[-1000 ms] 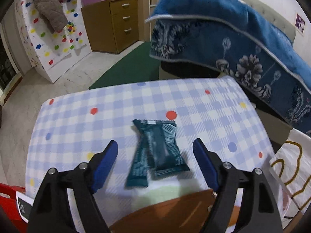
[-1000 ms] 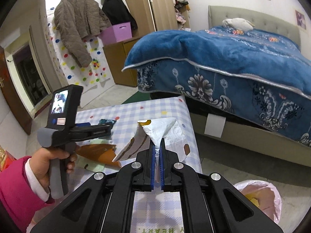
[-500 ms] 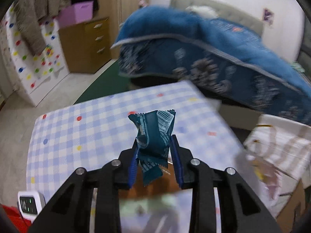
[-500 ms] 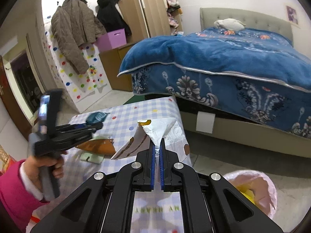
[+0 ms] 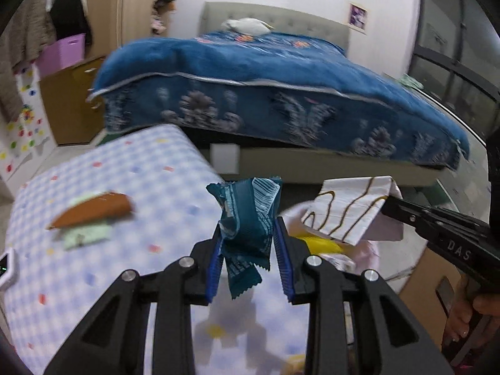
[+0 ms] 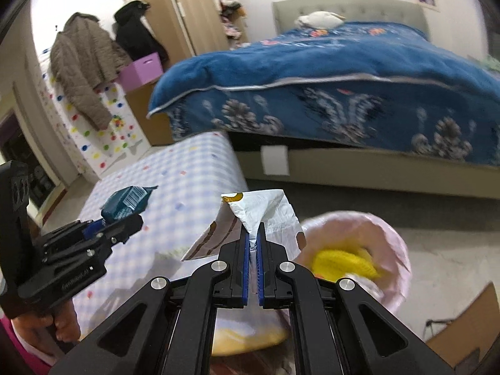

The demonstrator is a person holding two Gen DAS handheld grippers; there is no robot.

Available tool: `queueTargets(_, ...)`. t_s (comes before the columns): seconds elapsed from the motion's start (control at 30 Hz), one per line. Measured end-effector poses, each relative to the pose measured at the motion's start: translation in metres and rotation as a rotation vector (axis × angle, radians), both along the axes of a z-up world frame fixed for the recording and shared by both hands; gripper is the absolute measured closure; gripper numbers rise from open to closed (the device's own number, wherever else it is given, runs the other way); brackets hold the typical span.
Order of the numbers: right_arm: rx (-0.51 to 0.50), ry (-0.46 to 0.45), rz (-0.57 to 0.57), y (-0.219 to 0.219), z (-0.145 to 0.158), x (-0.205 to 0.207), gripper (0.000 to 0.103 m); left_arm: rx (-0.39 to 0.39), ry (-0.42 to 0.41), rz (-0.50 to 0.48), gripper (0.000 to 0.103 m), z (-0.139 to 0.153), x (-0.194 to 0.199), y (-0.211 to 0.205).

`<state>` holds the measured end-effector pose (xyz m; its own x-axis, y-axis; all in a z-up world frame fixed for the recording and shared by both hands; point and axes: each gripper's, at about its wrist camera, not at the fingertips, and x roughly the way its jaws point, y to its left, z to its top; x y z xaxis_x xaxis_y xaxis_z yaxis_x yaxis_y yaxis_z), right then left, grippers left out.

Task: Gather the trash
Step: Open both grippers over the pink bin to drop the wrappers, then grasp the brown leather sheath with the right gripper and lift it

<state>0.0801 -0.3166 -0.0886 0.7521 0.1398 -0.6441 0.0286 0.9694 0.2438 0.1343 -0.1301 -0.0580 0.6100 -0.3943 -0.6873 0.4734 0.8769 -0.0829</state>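
left wrist: left claw (image 5: 248,247) clamps teal wrapper (image 5: 247,222) upright; right claw (image 6: 253,247) pinches white wrapper (image 6: 265,215).

Even indoor light; heavy fisheye bending with dark corners. Motion blur smears the desk (image 5: 131,168) and bed (image 6: 343,72); each near claw stays sharp.

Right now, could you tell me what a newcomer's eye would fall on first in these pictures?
First, the crumpled teal foil wrapper clamped in the left gripper above the checked tablecloth's edge. Next, the white paper wrapper with brown wavy lines pinched in the right gripper, beside the pink bag-lined bin. Behind looms the blue floral bedspread.
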Motion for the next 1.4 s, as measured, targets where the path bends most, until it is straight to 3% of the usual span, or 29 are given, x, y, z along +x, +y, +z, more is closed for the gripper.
queueTargets(0.33,-0.009,0.087,-0.149,-0.071,-0.039,-0.033,0.100,0.045,0.071,-0.157,0.074,-0.035,-0.008,-0.083)
queueTargets(0.6,0.005,0.144,-0.180,-0.098,-0.066,-0.018,0.099,0.058,0.096,-0.224,0.073,-0.050,0.008,-0.128)
queueTargets(0.73,0.012,0.171,-0.182,-0.107,-0.079,-0.004,0.095,0.070,0.114,-0.241,0.067,-0.057,0.024,-0.146)
queueTargets(0.93,0.020,0.207,-0.199,-0.121,-0.095,0.018,0.093,0.048,0.140,-0.237,0.047,-0.064,0.042,-0.155)
queueTargets(1.07,0.021,0.227,-0.212,-0.127,-0.101,0.022,0.068,0.032,0.152,-0.230,0.035,-0.064,0.047,-0.155)
queueTargets(1.4,0.005,0.173,-0.240,-0.120,-0.063,-0.007,0.066,0.031,0.109,-0.156,0.034,-0.038,0.027,-0.111)
